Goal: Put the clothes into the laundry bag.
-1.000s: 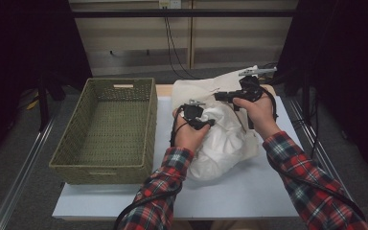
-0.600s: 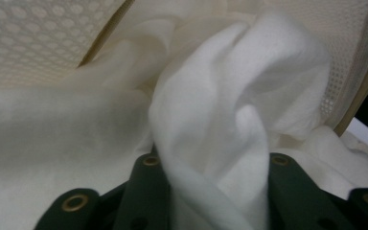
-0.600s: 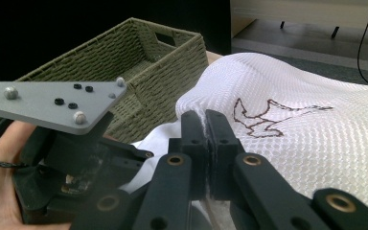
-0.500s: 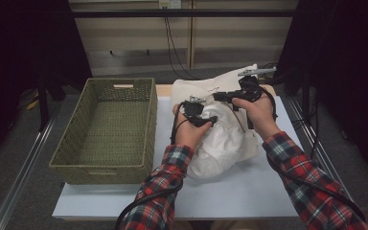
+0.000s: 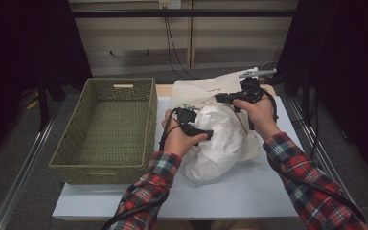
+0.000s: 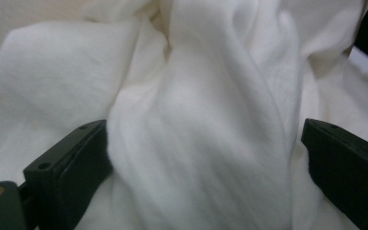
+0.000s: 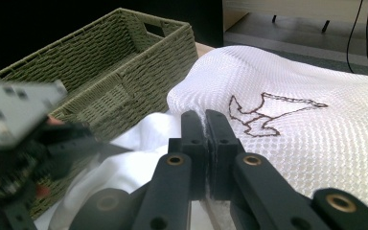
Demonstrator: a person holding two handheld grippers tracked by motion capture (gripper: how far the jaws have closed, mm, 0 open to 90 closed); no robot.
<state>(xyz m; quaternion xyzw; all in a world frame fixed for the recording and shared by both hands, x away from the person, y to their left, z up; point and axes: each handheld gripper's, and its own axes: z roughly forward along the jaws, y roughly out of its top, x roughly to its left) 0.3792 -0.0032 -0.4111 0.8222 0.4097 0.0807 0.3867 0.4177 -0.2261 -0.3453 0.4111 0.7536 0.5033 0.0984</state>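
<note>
Lying w/ long axis near-to-far — white garment (image 5: 215,143), mesh bag (image 7: 316,124).

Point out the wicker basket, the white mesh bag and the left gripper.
wicker basket (image 5: 72,143): high view, on its left rim.
white mesh bag (image 7: 316,139): right gripper view, on the netting right of the brown drawing.
left gripper (image 6: 203,153): left gripper view, midway between its open jaws, over white cloth.

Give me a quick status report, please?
Left tongs just opened, white cloth between, unpinched. Right tongs shut on mesh bag edge. Basket alongside, nothing blocking.
</note>
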